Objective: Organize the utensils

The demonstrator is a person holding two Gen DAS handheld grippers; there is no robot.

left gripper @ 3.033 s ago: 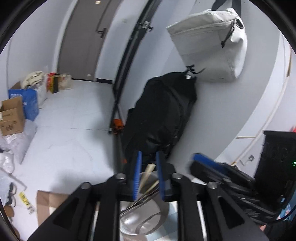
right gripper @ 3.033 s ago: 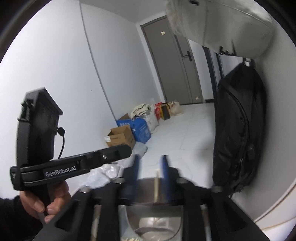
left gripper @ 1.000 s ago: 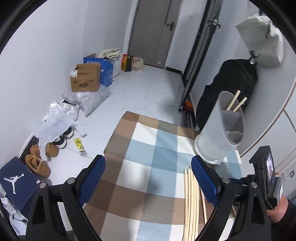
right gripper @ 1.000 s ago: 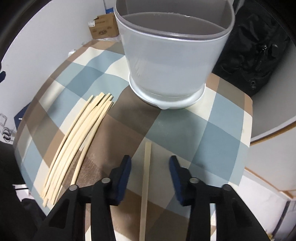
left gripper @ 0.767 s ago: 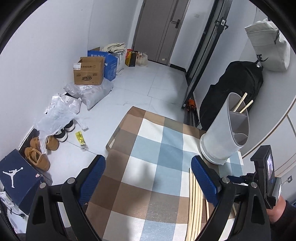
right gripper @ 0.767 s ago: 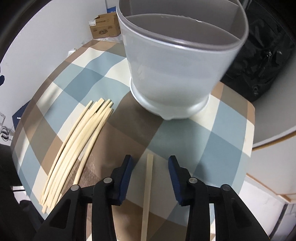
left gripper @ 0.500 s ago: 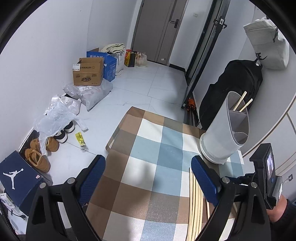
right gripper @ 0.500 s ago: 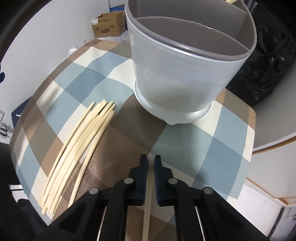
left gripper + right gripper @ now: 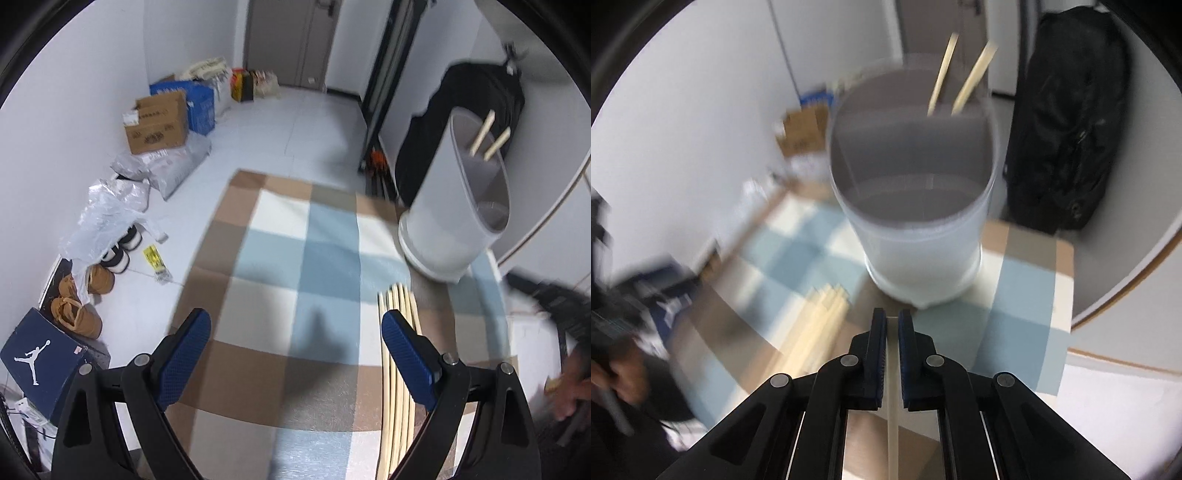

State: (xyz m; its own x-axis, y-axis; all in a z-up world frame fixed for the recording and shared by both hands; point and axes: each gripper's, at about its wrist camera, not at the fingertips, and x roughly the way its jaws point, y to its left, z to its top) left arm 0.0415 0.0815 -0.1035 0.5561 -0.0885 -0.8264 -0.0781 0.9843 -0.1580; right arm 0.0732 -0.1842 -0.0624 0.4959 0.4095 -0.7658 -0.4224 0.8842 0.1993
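A single chopstick (image 9: 892, 413) is clamped between the closed blue pads of the right gripper (image 9: 892, 325), at six o'clock from the grey holder (image 9: 916, 236), whose far compartment shows two chopsticks (image 9: 960, 77). The left gripper (image 9: 295, 332) gapes wide, holding nothing, above the checked cloth (image 9: 280, 258), the loose bundle (image 9: 399, 387) beside its right pad

Pale chopstick (image 9: 892, 417) pinched lengthwise before grey holder (image 9: 916, 236) with two

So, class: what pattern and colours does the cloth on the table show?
The cloth is checked in blue, brown and cream squares, clearest in the left wrist view.
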